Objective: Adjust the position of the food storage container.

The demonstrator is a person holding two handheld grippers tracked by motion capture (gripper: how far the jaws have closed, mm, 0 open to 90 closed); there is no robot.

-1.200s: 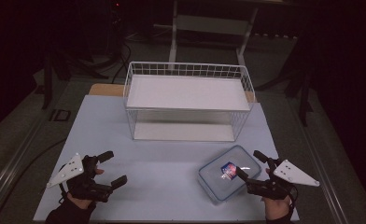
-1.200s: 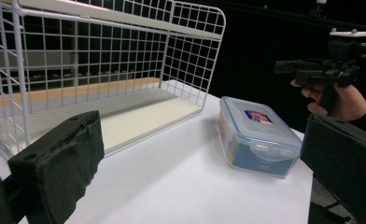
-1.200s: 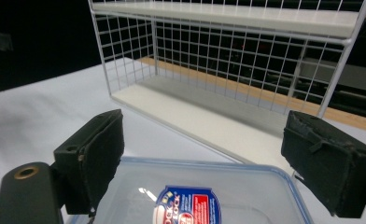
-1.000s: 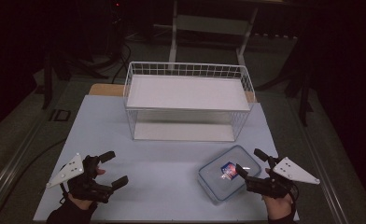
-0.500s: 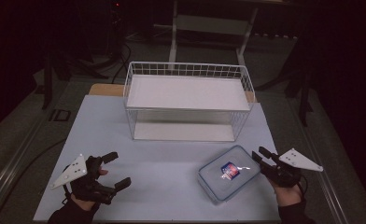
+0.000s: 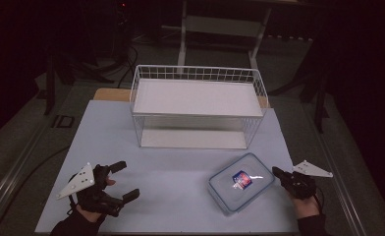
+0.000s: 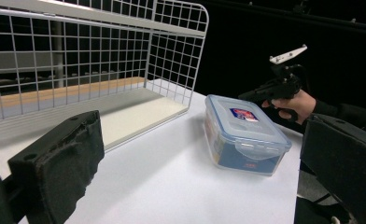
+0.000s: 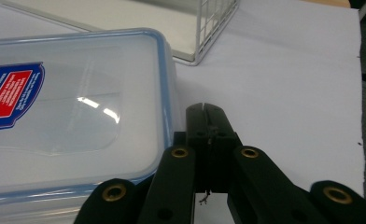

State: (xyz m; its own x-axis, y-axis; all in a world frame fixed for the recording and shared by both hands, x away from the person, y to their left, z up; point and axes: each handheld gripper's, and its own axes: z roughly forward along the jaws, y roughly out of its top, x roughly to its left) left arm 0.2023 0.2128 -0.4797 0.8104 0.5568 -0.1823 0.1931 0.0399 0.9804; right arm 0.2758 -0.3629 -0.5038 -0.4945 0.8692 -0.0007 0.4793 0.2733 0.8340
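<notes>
while a white wire basket (image 6: 197, 105) stands at the far middle of the white table (image 6: 176, 167), a person works two hand-held grippers in front of it. well to the basket's near left, the left gripper (image 6: 124, 181) hangs just above the tabletop, its jaws spread wide and gripping nothing, seemingly kept in reserve and aimed across at the box. to the basket's near right, apart from its front wall, lies a clear plastic container (image 6: 240, 182) with a blue-rimmed lid (a red-and-blue label on top), set at an angle. just beside that container's right edge, farther right of the basket, the right gripper (image 8: 205, 122) has its jaws pressed together on nothing, tip alongside the lid's rim, perhaps to nudge the box or work a latch.
</notes>
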